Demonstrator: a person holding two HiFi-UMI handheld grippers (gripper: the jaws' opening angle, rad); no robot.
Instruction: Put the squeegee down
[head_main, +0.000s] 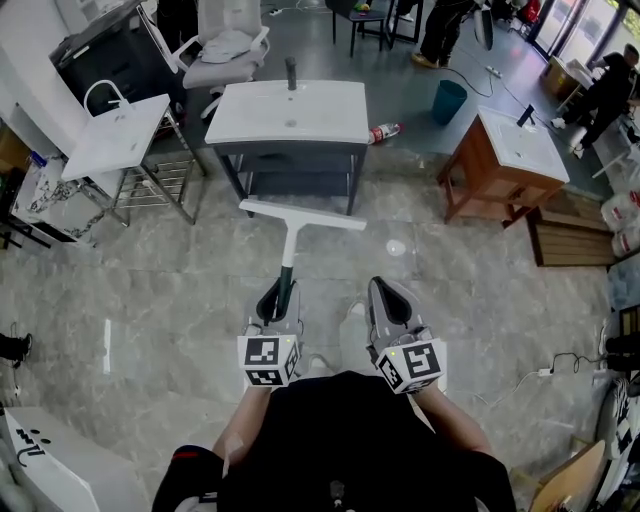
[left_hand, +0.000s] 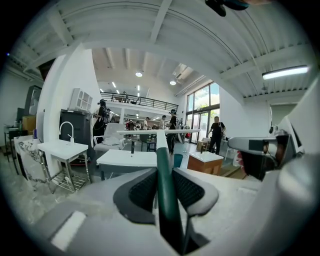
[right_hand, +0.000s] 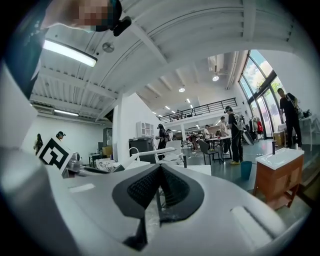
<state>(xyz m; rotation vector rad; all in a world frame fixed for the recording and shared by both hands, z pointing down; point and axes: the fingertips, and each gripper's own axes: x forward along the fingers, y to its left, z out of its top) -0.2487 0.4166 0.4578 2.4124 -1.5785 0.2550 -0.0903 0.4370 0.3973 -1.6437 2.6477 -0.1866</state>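
The grey marbled tile floor (head_main: 150, 300) fills most of the head view. Ahead of the person stands a white rectangular washbasin on a dark grey cabinet (head_main: 290, 112), with a white basin on a wire rack (head_main: 115, 135) to its left and a brown wooden vanity with a white top (head_main: 505, 160) to its right. The squeegee (head_main: 290, 235), a long white T-shaped blade on a white shaft ending in a dark green handle, is in the air above the floor. Its blade points toward the dark grey cabinet and lies roughly level, touching nothing. The left gripper (head_main: 277, 300) has its jaws clamped on the green handle, which runs straight up between the ribbed pads in the left gripper view. The right gripper (head_main: 392, 300) is just beside it with its jaws drawn together on nothing. The step in hand looks like carrying the squeegee to a resting place, so the putting down has not been done. The next move would call for choosing a surface, likely the floor or the basin top, then lowering until the blade and shaft are supported before the left jaws part.
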